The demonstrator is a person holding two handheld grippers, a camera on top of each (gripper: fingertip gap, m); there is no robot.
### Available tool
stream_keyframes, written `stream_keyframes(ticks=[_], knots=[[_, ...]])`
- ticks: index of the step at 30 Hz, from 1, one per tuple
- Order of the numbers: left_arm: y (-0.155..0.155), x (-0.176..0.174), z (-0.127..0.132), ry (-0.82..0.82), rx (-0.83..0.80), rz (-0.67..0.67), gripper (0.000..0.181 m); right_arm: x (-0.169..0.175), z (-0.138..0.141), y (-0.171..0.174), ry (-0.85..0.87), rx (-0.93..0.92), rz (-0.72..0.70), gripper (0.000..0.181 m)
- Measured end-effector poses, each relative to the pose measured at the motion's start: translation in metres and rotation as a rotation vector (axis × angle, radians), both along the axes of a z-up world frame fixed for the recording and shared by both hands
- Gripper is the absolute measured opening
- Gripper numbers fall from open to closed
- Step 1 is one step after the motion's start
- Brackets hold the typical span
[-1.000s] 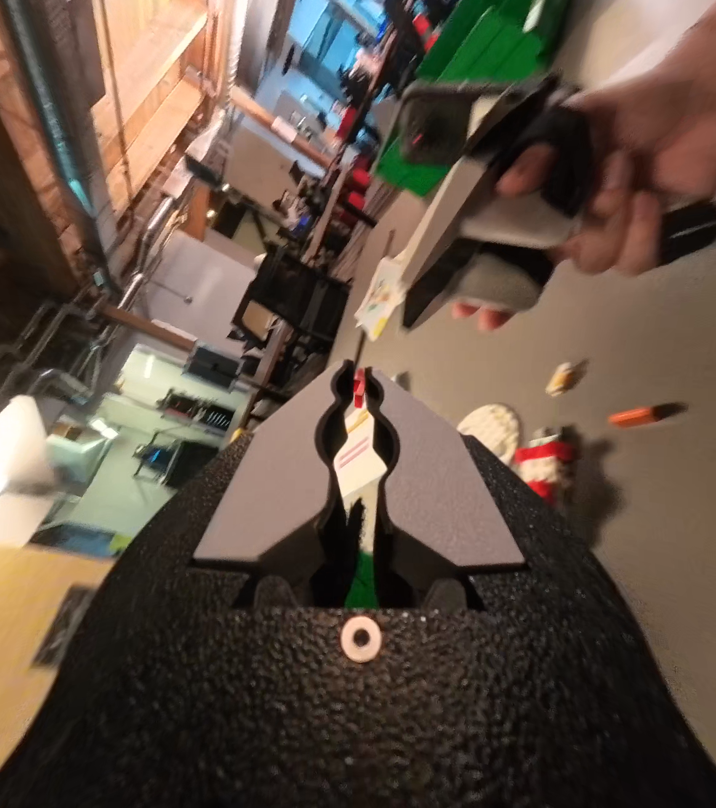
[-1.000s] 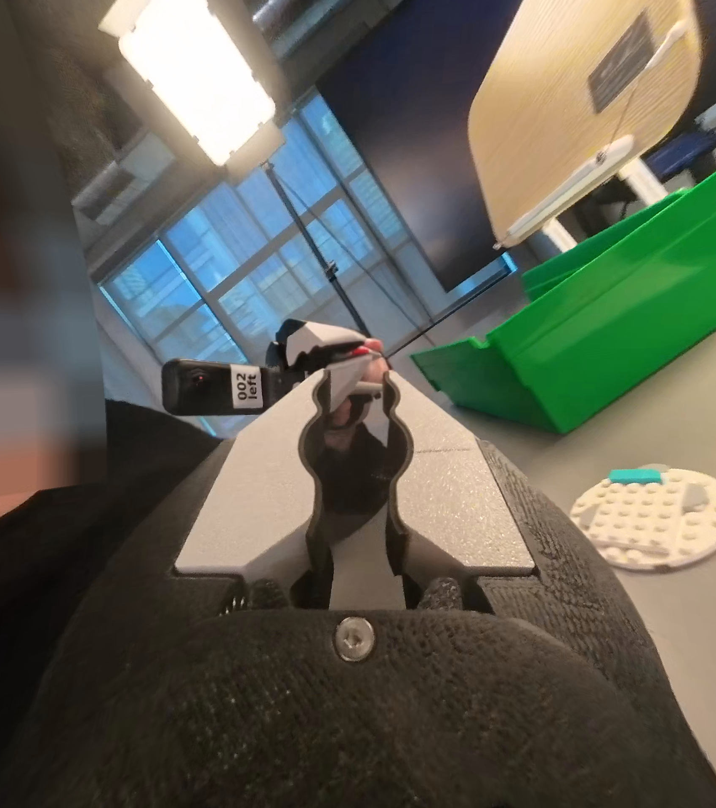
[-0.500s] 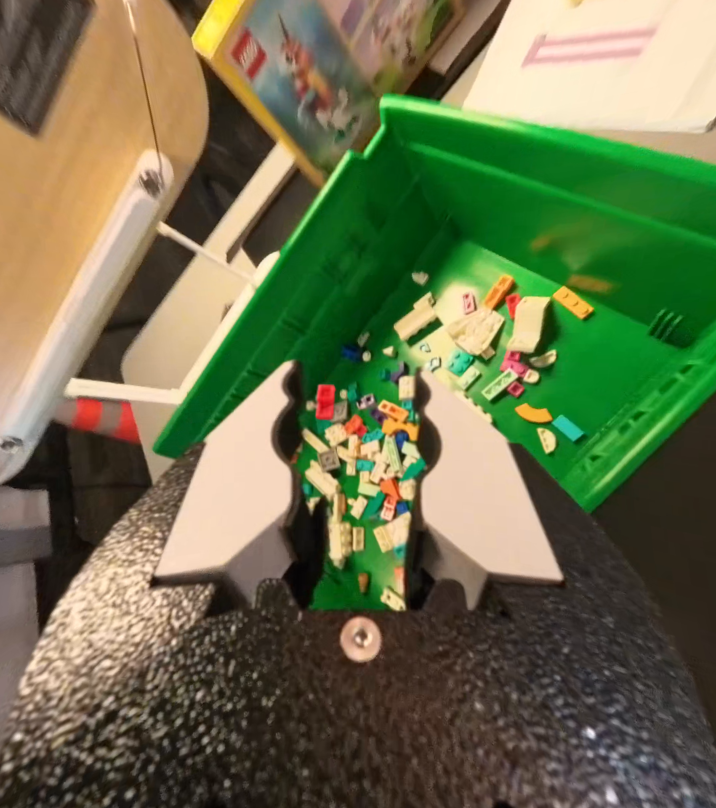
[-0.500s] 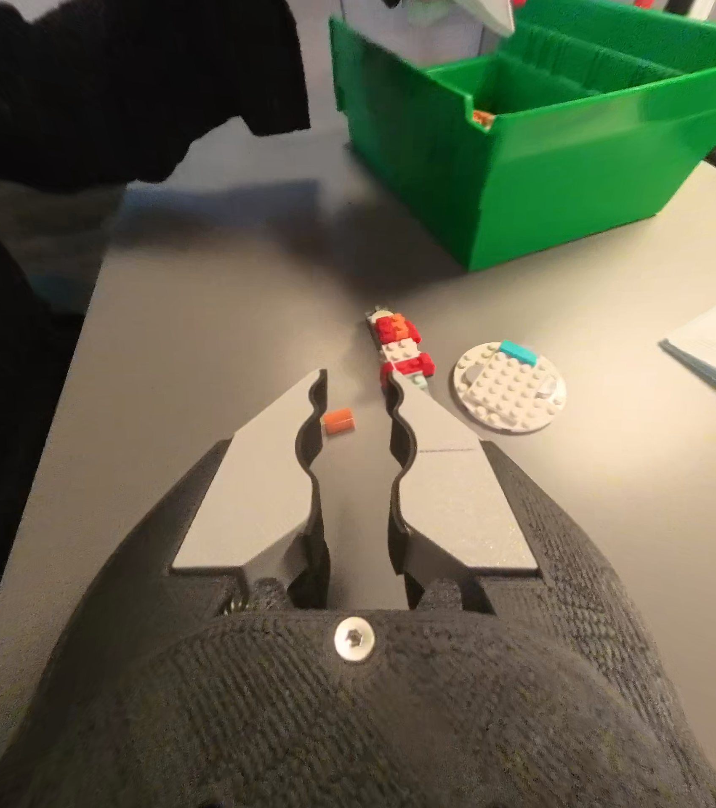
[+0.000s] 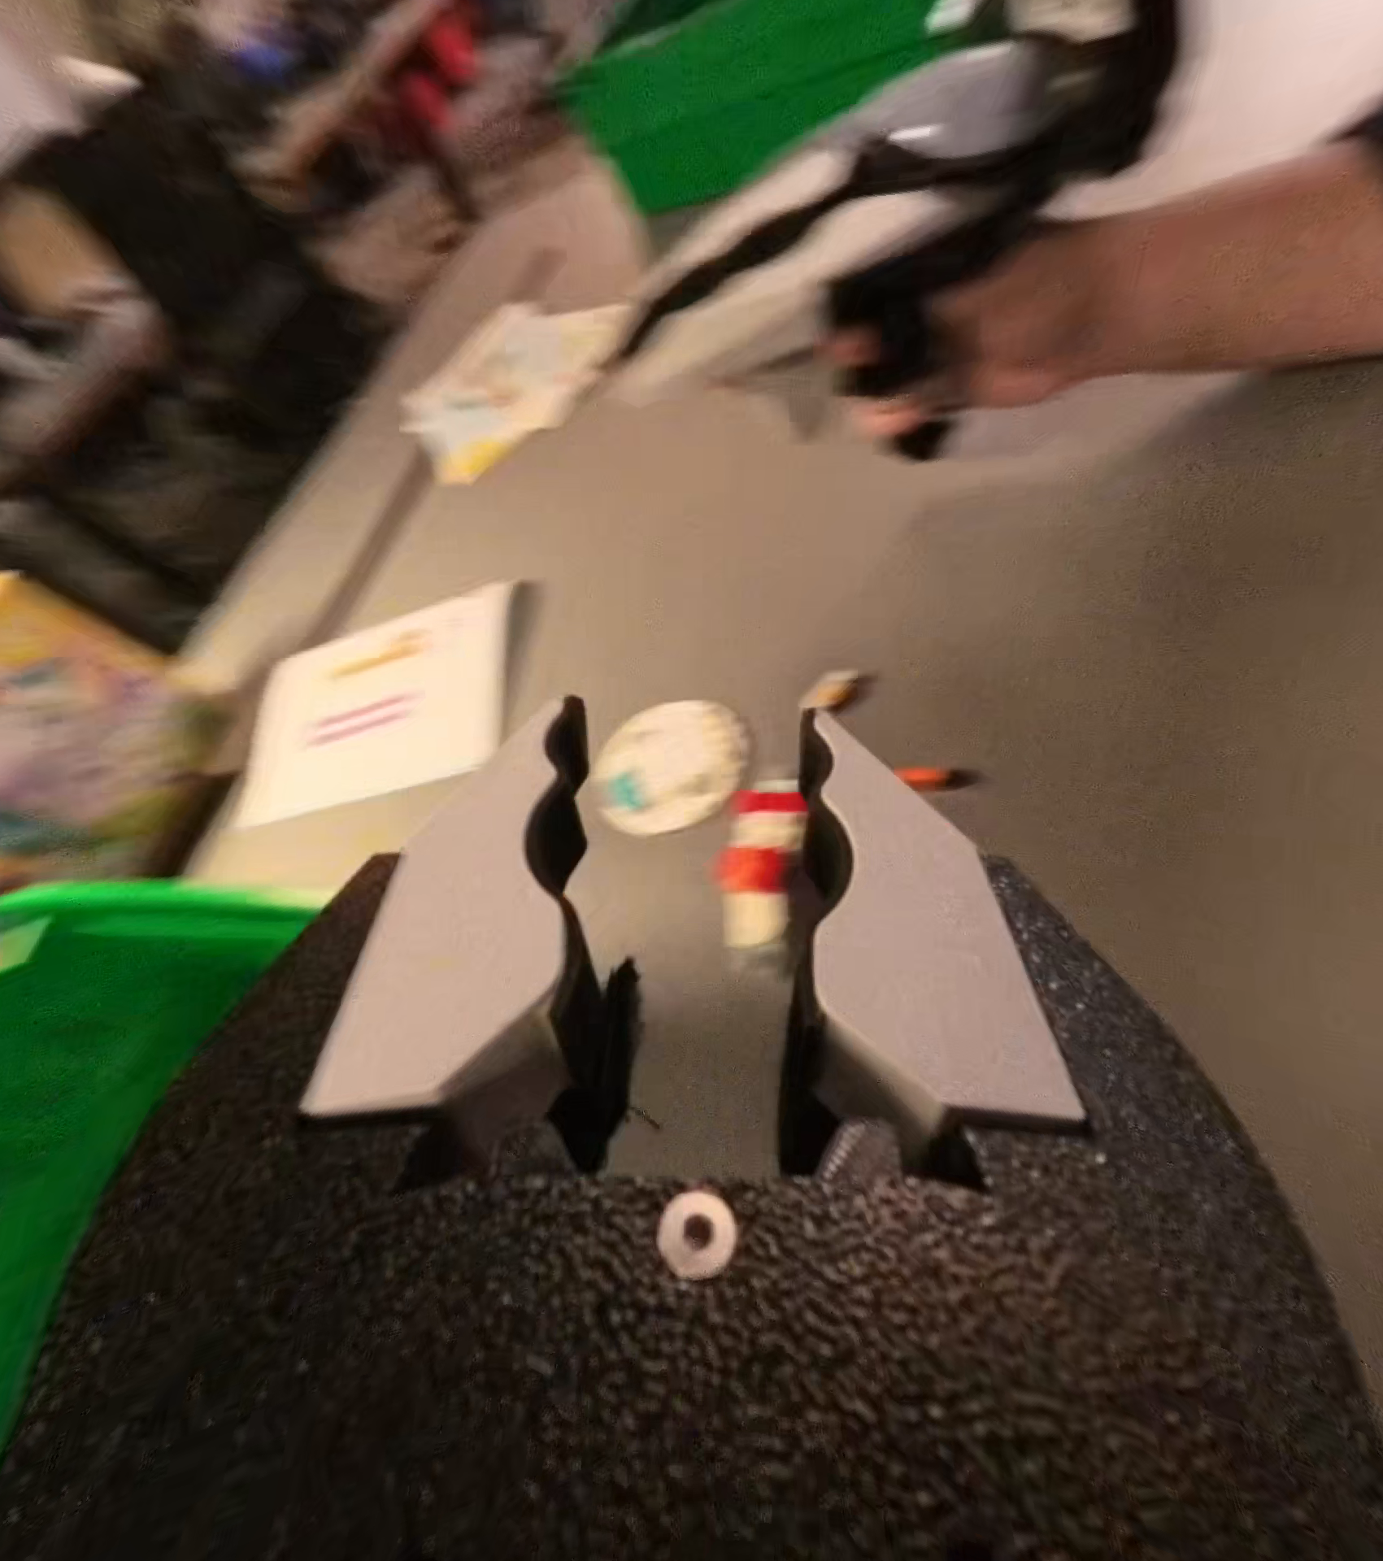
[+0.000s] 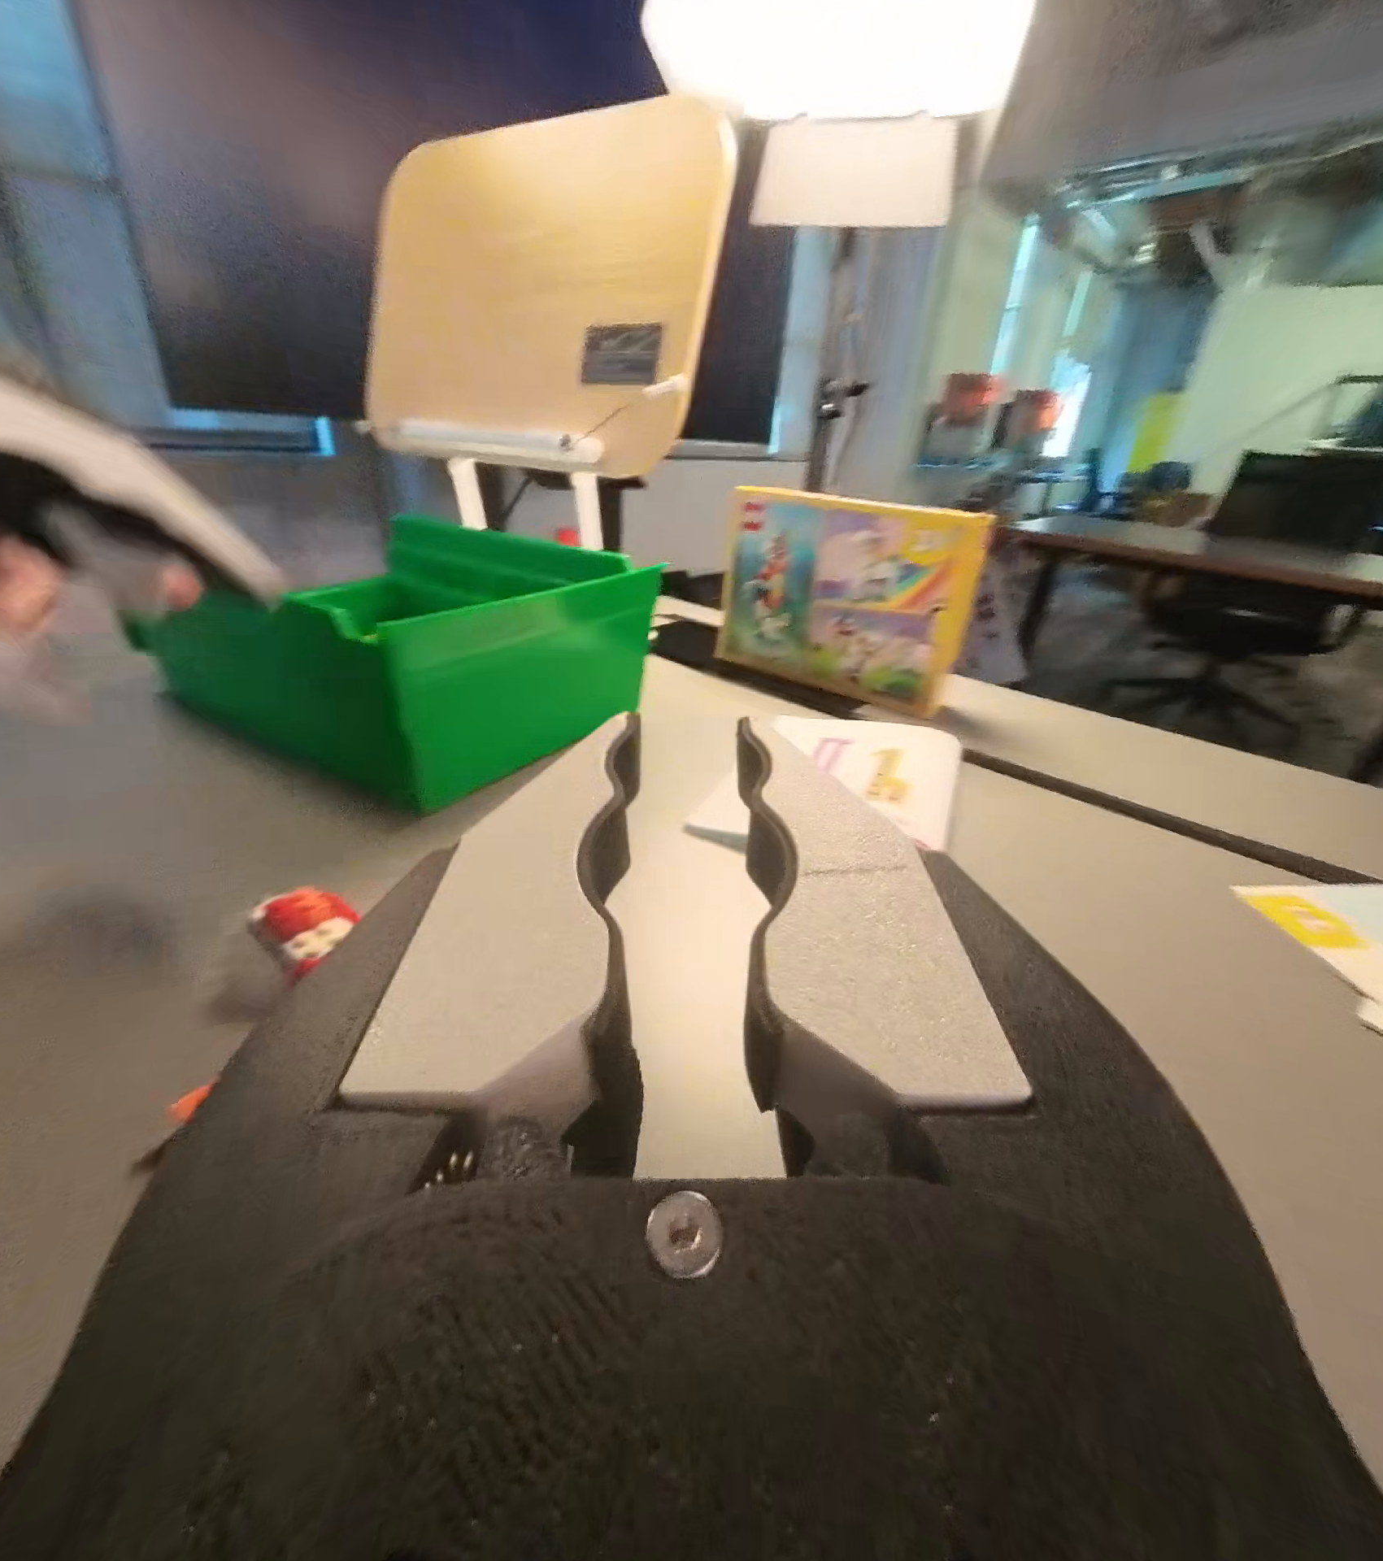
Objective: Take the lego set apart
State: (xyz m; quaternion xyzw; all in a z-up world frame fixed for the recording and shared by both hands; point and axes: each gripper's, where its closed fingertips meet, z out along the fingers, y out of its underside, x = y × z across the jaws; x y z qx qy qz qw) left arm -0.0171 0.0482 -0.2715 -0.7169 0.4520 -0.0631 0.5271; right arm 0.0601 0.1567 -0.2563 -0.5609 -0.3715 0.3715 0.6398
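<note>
Both hand-held tools hang empty over the grey table (image 5: 1093, 676): the left gripper (image 5: 692, 718) with its grey, wave-edged fingers spread wide, the right gripper (image 6: 683, 735) parted to a narrower gap. The task's thing, a small red-and-white lego stack (image 5: 759, 862), lies on the table at mid-frame in the left wrist view, between the left gripper's fingers and close against the right-hand one, its long axis running roughly along their line; the left tool looks the nearer and better aimed. In the right wrist view the stack (image 6: 303, 925) sits at the left edge, off that gripper's line. Beside it lie a round, white, studded plate (image 5: 671, 764) and a small orange piece (image 5: 928, 777). A glossy green plastic bin (image 6: 434, 676) stands behind, a boxed set (image 6: 848, 608) further right
</note>
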Motion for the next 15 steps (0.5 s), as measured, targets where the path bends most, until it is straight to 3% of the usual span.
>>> stream_keyframes(ticks=[2, 5, 8, 15], knots=[[-0.018, 0.031, -0.028, -0.060, -0.160, -0.128, 0.045, 0.006, -0.002, 0.009, 0.014, -0.007, -0.046, 0.020], [-0.021, 0.043, -0.064, -0.074, -0.321, -0.145, 0.043, 0.005, -0.004, 0.011, 0.053, -0.062, -0.032, 0.019], [-0.016, 0.041, -0.084, -0.032, -0.356, -0.127, 0.036, 0.002, -0.008, 0.010, 0.065, -0.109, -0.009, 0.019], [-0.014, 0.046, -0.104, 0.020, -0.391, -0.132, 0.030, -0.004, -0.015, 0.007, 0.028, -0.111, 0.008, 0.018]])
